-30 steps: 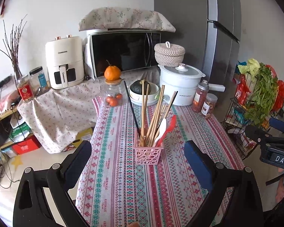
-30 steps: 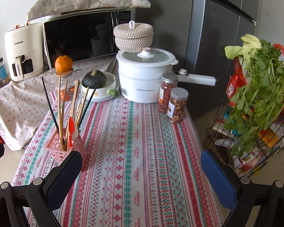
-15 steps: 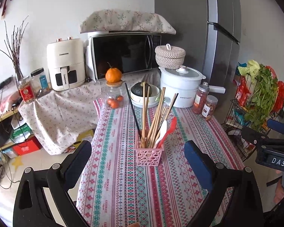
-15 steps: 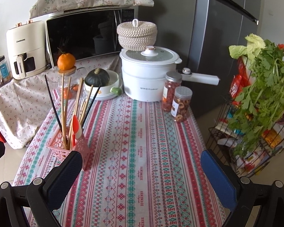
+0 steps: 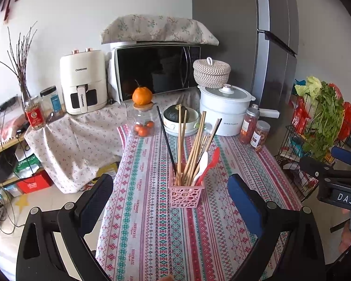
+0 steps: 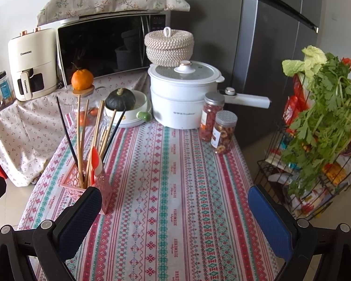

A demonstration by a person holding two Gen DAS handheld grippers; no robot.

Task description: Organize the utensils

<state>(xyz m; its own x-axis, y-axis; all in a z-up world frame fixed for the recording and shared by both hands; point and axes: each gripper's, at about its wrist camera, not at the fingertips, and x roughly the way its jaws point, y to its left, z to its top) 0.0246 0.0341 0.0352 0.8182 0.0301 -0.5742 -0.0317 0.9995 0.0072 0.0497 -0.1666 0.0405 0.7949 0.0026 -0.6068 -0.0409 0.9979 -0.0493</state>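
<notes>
Left gripper (image 5: 170, 192) spread wide, nothing held — pink basket (image 5: 186, 193) of chopsticks (image 5: 194, 145) and spoons (image 5: 207, 164) standing between its fingers, just ahead. Right gripper (image 6: 175, 201) gaping too, empty — same basket just past its left fingertip.

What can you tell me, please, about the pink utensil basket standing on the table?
The small pink square plastic basket has openwork walls of round and oval holes. It stands upright on the striped patterned tablecloth, apart from the other tableware. Out of its top fan several light wooden chopsticks, dark chopsticks, a white spoon and a red spoon, all leaning on its rim. Neither gripper touches it; the left gripper, jaws open, faces it.
</notes>
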